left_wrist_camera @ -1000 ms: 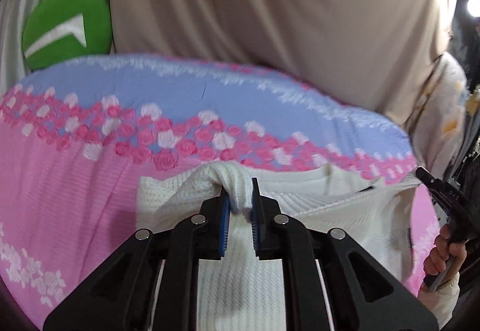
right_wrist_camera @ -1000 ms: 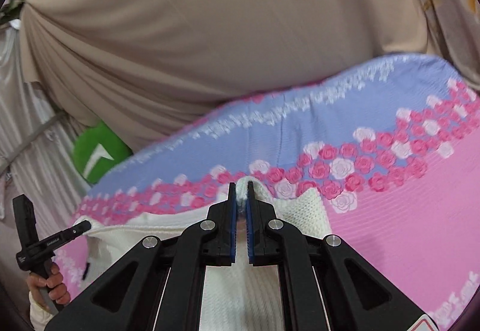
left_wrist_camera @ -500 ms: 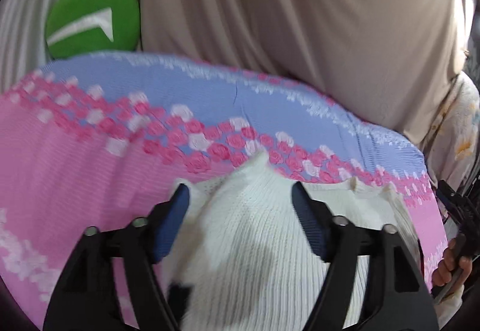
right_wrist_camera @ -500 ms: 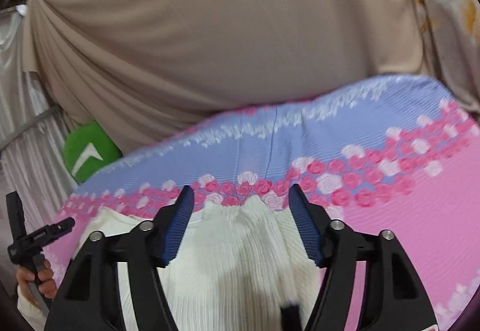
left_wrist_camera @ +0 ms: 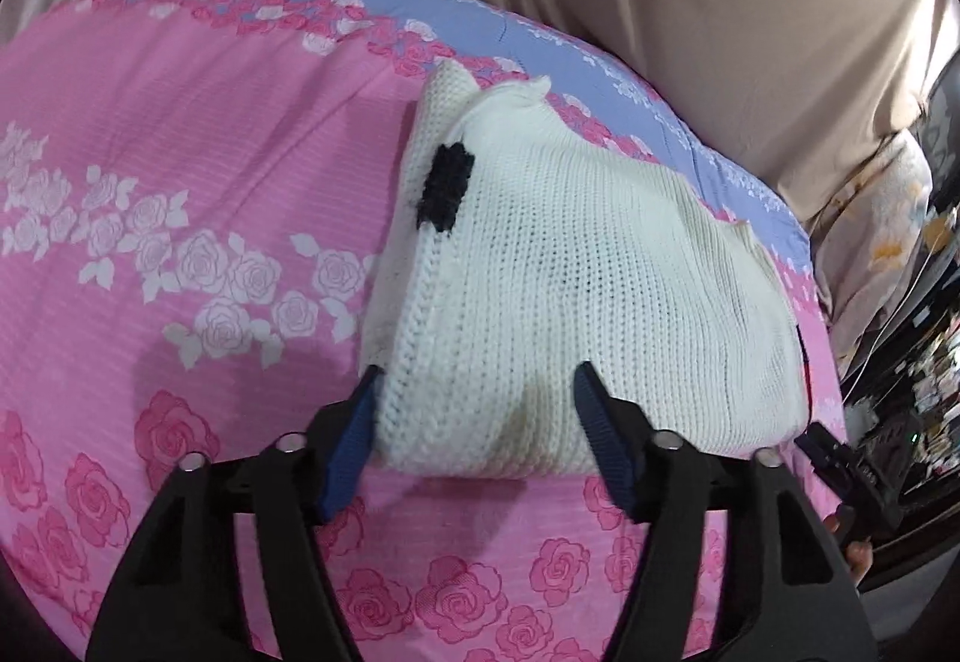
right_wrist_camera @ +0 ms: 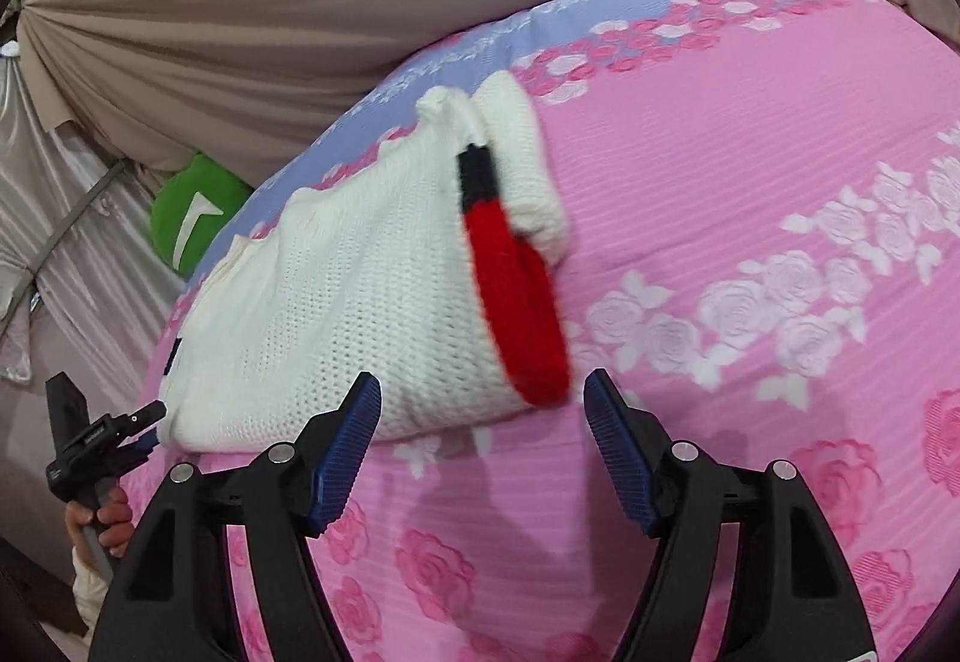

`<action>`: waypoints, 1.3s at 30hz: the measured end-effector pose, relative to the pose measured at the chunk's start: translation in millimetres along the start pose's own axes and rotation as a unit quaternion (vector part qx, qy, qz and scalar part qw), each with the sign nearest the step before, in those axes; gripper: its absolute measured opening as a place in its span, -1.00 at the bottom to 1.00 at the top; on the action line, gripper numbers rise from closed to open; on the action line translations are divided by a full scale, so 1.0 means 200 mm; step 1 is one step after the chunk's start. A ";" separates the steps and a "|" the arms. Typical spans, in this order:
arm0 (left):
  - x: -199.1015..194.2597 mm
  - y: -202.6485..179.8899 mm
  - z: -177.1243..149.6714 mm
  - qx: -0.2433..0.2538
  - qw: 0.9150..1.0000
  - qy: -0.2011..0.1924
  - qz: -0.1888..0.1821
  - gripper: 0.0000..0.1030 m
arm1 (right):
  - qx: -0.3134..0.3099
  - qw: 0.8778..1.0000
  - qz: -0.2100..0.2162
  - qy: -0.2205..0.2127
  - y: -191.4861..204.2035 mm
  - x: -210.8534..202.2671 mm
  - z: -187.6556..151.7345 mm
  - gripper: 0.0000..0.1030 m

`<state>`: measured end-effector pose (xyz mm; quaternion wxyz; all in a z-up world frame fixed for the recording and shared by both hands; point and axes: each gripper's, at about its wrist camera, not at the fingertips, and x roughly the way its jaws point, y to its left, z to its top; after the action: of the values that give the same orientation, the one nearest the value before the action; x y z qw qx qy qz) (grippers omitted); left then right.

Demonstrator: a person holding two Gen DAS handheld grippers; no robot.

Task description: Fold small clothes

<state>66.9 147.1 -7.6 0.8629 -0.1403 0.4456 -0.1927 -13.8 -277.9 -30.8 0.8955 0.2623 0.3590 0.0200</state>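
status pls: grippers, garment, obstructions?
Left hand-held gripper closing, near hem between its jaws. Right hand-held gripper open, nothing gripped. White knit garment folded on the pink bedspread. Nothing in the way.

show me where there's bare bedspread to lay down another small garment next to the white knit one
Widest free patch: pink rose-print bedspread beyond the red-trimmed edge of the folded white knit garment. A second patch lies off its black-patch side, bordered by the lilac band. The near strip is crowded by the left gripper, jaws closing short of the fabric, and the open right gripper.
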 end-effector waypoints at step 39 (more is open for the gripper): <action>0.43 -0.21 0.48 0.076 0.997 -0.001 0.007 -0.40 | -0.034 0.997 -0.072 0.009 0.16 0.41 0.53 -0.63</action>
<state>183.2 76.3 2.5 0.8727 -0.0715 0.4299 -0.2201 122.1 -280.8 -3.1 0.8998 0.2048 0.3841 -0.0297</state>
